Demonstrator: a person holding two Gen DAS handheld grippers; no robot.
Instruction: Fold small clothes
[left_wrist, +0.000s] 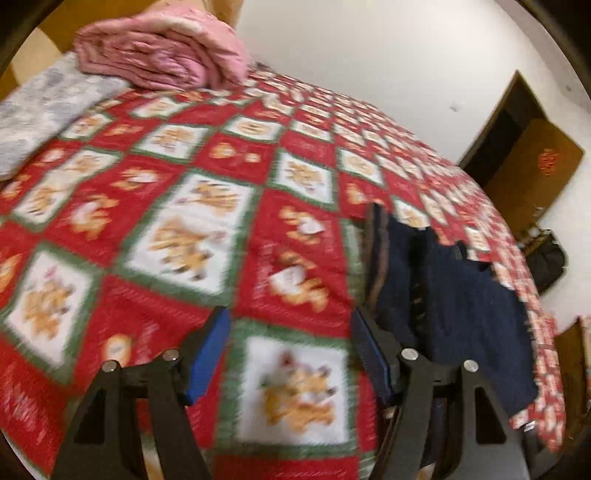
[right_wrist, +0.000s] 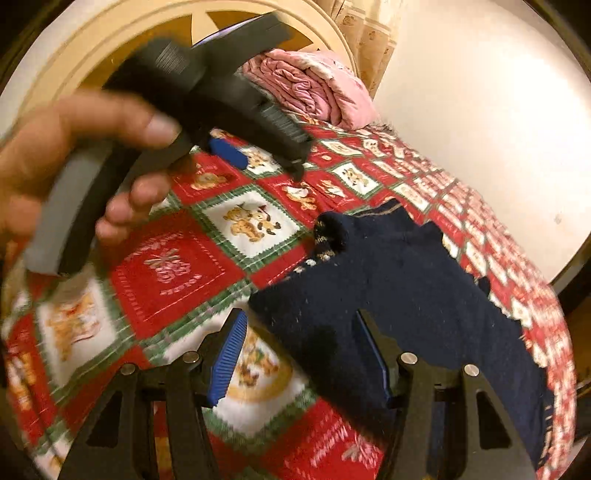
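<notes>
Bedding counts first, from the left of the left wrist view: one grey patterned pillow (left_wrist: 44, 110), one folded pink blanket (left_wrist: 162, 51) beside it, one red, white and green patchwork quilt (left_wrist: 192, 206) spread over the bed. One dark navy garment (left_wrist: 454, 295) lies on the quilt toward the right side, its edge by the left gripper's right finger. The left gripper (left_wrist: 291, 354) has its two blue-padded fingers spread wide with only quilt showing between them; it has hold of nothing. Farther right, one brown wooden door (left_wrist: 532, 170) stands against the white wall, with one dark bag (left_wrist: 546, 258) on the floor below it.

Only the right wrist view shows the person's left hand (right_wrist: 74, 158) wrapped around the handle of the left gripper (right_wrist: 255, 155), raised above the quilt (right_wrist: 166, 273). It also shows a round cream headboard (right_wrist: 110, 40) behind the pink blanket (right_wrist: 314, 92). The navy garment (right_wrist: 406, 288) lies flat; the right gripper (right_wrist: 299, 358) is wide open over its near edge, cloth showing between the fingers, not pinched.
</notes>
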